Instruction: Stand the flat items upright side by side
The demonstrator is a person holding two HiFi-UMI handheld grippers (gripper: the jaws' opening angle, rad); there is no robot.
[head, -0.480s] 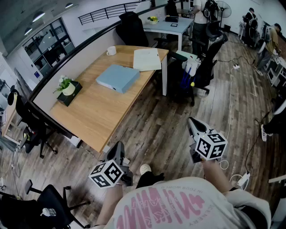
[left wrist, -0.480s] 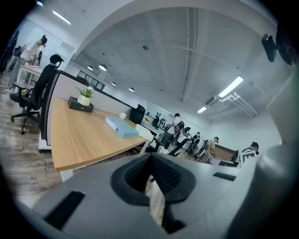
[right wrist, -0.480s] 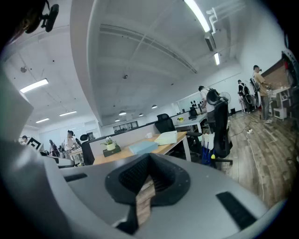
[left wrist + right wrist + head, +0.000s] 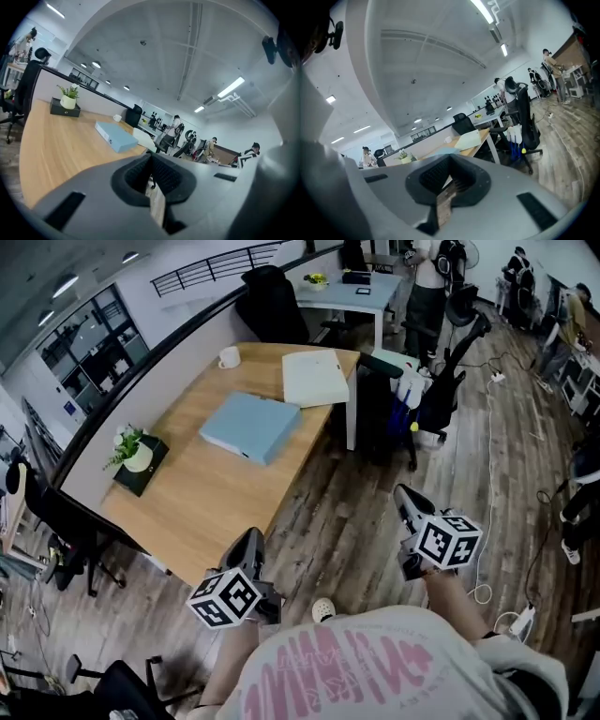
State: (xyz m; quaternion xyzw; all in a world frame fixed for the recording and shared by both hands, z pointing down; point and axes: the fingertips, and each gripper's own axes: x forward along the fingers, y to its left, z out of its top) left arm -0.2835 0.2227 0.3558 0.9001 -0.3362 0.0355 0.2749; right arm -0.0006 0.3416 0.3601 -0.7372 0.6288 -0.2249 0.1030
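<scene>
Two flat items lie on the wooden table: a light blue binder in the middle and a cream binder at the far right corner. Both grippers hover over the floor, short of the table's near edge. My left gripper is shut and empty, pointing at the table. My right gripper is also shut with nothing in it. From the left gripper view the blue binder and cream binder lie flat beyond my left gripper. My right gripper faces the cream binder.
A white mug stands at the table's far edge and a potted plant on a dark tray at its left. Black office chairs stand right of the table, another chair near left. People stand by a further desk. Cables cross the floor.
The head view has shifted slightly, so the table sits a little lower in the picture. Both grippers keep much the same place and stay shut.
</scene>
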